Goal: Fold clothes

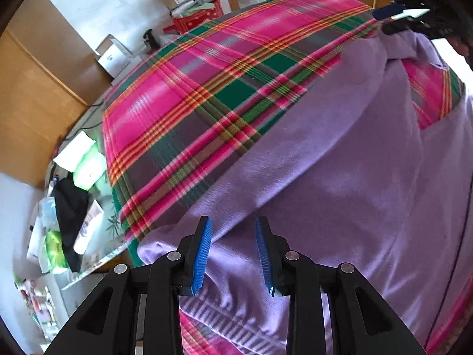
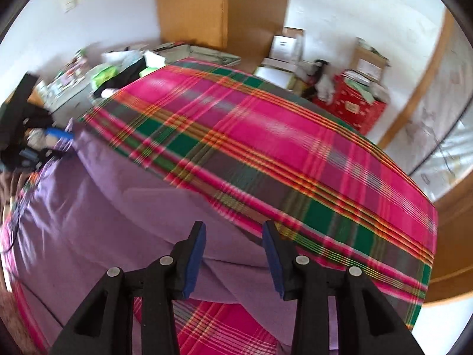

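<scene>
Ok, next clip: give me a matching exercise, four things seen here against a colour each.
Things:
1. garment
2. bed cover
3. box by the wall
4. left gripper pads

Colours:
A. red
B. bright blue
C. lilac
D. pink and green plaid

Pairs: 1-C, 2-D, 3-A, 4-B

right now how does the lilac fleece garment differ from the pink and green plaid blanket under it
The lilac fleece garment is one plain colour; the pink and green plaid blanket is striped and checked. The garment lies rumpled, with folds and a bunched end; the blanket lies spread smooth. The garment covers only part of the surface; the blanket reaches well beyond it. Both are soft cloth lying flat.
</scene>
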A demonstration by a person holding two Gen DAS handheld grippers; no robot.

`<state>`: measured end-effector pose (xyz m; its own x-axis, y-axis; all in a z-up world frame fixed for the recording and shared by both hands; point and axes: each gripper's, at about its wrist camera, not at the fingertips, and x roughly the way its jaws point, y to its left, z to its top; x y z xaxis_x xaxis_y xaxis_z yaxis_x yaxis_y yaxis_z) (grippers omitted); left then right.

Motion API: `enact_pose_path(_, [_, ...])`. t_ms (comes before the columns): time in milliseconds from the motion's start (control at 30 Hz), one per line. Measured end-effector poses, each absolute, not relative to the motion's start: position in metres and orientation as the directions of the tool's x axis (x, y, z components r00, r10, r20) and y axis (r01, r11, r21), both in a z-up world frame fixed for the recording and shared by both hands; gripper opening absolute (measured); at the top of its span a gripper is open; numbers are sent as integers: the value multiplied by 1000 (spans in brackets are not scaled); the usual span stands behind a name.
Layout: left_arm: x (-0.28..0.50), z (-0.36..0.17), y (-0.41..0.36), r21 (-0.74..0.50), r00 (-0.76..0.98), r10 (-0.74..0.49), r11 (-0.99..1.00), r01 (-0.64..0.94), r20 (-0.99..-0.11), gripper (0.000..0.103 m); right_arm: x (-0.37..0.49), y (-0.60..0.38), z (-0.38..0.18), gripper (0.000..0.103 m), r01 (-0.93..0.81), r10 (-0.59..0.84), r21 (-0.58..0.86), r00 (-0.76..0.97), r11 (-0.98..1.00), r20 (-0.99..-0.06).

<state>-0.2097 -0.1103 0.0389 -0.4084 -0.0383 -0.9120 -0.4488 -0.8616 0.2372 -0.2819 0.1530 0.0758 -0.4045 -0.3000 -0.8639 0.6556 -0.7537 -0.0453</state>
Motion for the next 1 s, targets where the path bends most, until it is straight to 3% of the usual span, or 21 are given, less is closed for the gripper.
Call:
enact_pose_path(100, [-212,33,-114,258,-425,-60,-867,-427,-903,32,-274,151,71,42,693,-304,-63,-394,-718,-868])
enact_pose_path(300, [-222,25,-121,283,-450,-91,-881,-380,-888,32,-259,141,50,42,721,-159,-288,-483,-630,-861])
enact_pose_path(567, [-233,21,-125,281,-468,-103,-902,-328,-878,35,-271,132,36,41,701,-123,-335,-516,-630,-848])
enact_pose_path(667, [-235,22,-128,263,-467,-94,-914,-310,-879,35,-283,135,41,22,673,-141,-303,-521,-674,-842])
enact_pose_path(800, [-238,24,-137,217,-465,-71,-938,-269,-882,35,-303,141,43,12,593,-121,-283,-549,-754,-827])
enact_pose_path(933, [-238,26,-150,174,-466,-58,-962,-209,-883,35,-304,147,50,13,644,-245,-124,-453,-755,-857])
enact_pose_path(1000, [-238,26,-157,153,-466,-55,-973,-174,-883,35,-289,139,51,36,693,-258,-156,-455,-704,-852])
